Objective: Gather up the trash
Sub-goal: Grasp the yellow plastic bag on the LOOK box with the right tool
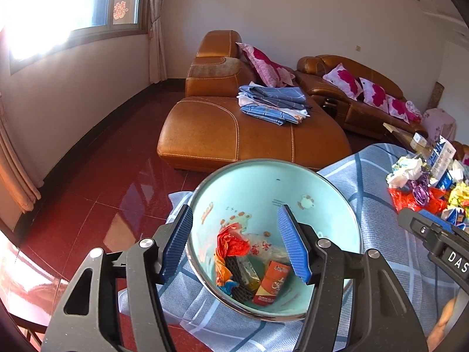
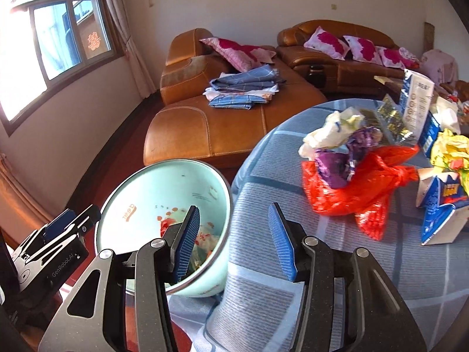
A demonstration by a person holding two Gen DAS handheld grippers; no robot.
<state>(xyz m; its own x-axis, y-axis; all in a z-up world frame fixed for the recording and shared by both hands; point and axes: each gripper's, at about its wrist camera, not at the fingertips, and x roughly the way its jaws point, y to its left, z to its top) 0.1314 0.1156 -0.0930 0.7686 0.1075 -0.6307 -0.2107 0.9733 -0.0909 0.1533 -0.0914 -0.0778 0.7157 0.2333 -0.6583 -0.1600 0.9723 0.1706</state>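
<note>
A pale blue bin (image 1: 263,187) stands tilted against the edge of the table and holds a red-orange bag (image 1: 231,243), black mesh and a red carton (image 1: 272,281). My left gripper (image 1: 236,245) is open over the bin's left rim, with one pad outside the wall and one above the inside, holding nothing. It also shows beside the bin (image 2: 164,182) in the right wrist view as the left gripper (image 2: 85,220). My right gripper (image 2: 234,242) is open and empty above the table's edge. A trash pile lies further right: red plastic bag (image 2: 360,184), purple wrapper (image 2: 337,164), yellow paper (image 2: 451,152).
A blue checked cloth (image 2: 278,205) covers the round table. Cartons (image 2: 439,214) and a leaflet stand (image 2: 416,99) sit behind the pile. An orange leather sofa (image 1: 219,129) with folded cloths (image 1: 272,102) stands across the red tiled floor (image 1: 102,190).
</note>
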